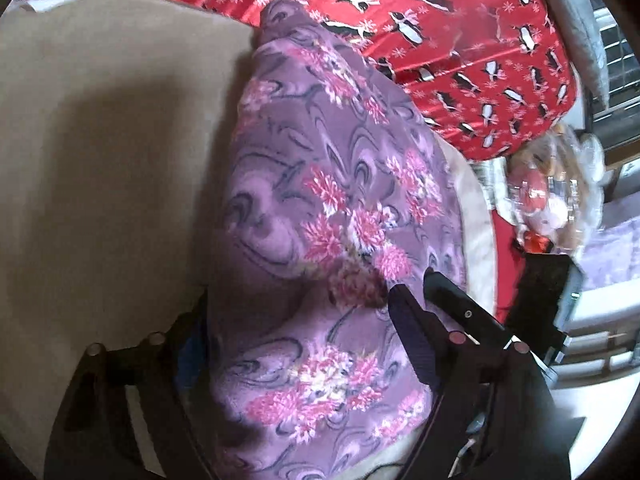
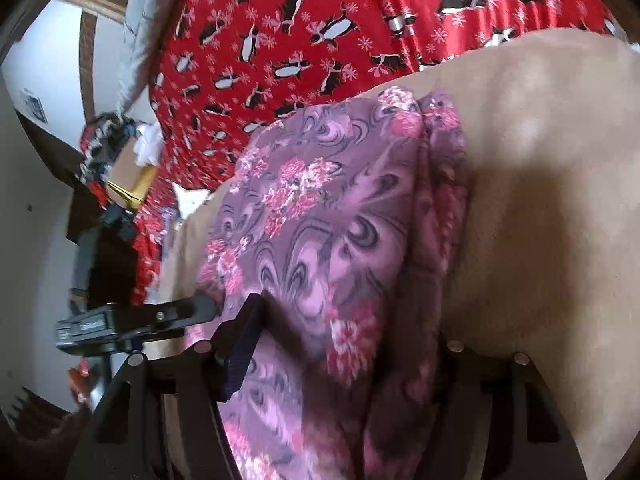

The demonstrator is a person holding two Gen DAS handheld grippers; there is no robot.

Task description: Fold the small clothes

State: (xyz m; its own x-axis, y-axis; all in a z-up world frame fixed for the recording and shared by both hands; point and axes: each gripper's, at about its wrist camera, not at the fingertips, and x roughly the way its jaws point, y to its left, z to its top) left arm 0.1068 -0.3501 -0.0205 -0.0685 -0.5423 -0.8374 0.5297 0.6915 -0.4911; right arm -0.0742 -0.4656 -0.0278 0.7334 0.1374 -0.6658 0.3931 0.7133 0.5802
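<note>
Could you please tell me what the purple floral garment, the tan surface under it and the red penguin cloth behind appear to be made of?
Purple floral garment: probably a soft, matte fleece or brushed knit, judging by its fuzzy nap and thick, rounded folds. Tan surface: seemingly suede-like or short-pile fabric, matte with faint mottling. Red penguin cloth: likely a satin or polyester, since it shows a slight sheen.

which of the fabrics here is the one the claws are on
The purple flowered cloth, lying on the tan blanket. The red penguin sheet sits farther back, untouched. Both the left claw and right claw straddle the purple one.
</note>
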